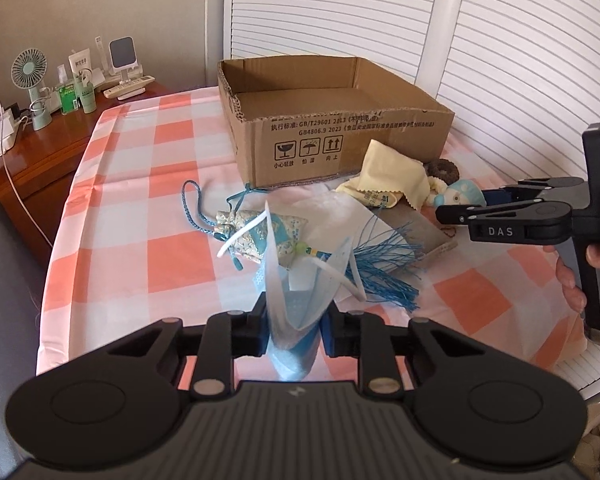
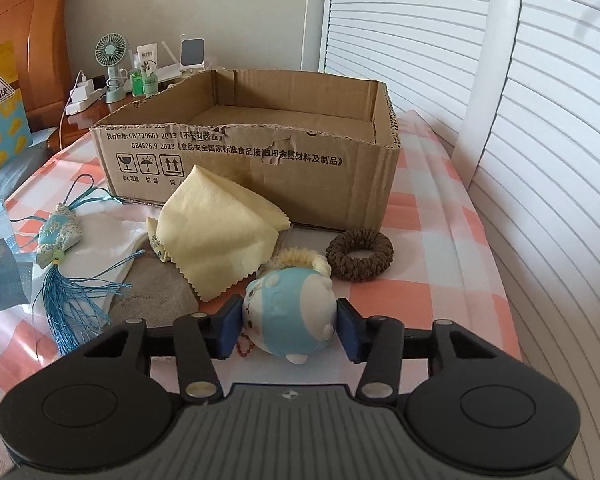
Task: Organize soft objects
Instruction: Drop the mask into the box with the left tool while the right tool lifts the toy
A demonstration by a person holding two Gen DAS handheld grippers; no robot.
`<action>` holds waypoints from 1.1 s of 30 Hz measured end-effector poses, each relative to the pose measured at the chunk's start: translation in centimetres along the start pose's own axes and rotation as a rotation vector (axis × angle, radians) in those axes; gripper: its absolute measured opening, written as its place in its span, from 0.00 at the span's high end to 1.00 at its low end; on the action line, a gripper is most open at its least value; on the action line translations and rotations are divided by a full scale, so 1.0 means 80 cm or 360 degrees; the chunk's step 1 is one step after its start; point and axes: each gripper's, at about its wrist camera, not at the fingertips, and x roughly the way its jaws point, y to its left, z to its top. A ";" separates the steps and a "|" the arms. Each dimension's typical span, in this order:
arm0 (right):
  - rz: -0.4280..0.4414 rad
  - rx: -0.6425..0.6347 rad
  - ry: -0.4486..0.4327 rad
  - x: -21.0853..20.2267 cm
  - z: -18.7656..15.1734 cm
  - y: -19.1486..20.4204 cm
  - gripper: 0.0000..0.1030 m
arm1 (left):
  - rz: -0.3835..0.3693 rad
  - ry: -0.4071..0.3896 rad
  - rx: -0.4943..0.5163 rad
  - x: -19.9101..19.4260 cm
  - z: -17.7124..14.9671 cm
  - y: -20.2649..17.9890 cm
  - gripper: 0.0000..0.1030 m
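Blue face mask [image 1: 292,316] hangs clamped in the left gripper [image 1: 294,330] at lower centre, while the right gripper [image 2: 286,330] brackets the plush toy [image 2: 288,320], both likely bound for the cardboard box [image 2: 260,168] above.

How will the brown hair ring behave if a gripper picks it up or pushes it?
The hair ring looks knitted, so it is probably soft, light and squashy. Lying flat on the cloth, it should slide rather than roll. Its ribbed surface likely grips well.
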 end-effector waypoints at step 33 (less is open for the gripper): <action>0.0167 -0.0115 -0.0229 -0.105 0.070 -0.004 0.48 | -0.0084 -0.0296 0.0343 -0.024 0.170 -0.032 0.83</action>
